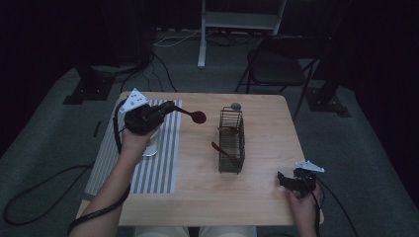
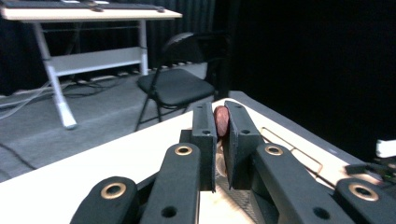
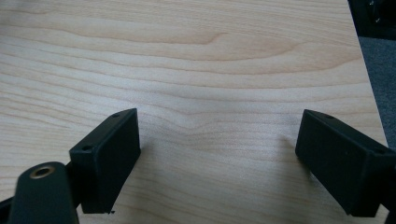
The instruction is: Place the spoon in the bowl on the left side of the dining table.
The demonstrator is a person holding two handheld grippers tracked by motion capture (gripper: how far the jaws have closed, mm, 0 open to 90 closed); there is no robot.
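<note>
Near right, the right gripper (image 1: 286,180) rested on the table (image 1: 197,192), jaws spread wide and empty, likely waiting. Farther left, the left gripper (image 1: 168,108) clamped a red spoon (image 1: 196,117) by its handle, bowl pointing right toward the wire basket (image 1: 231,140), probably its destination.

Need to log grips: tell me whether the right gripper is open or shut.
Open: the right gripper has its jaws wide apart over bare table, holding nothing.

Pale smooth wooden table (image 1: 207,187), dark wire basket (image 1: 231,143), matt black tongs (image 2: 221,140)
</note>
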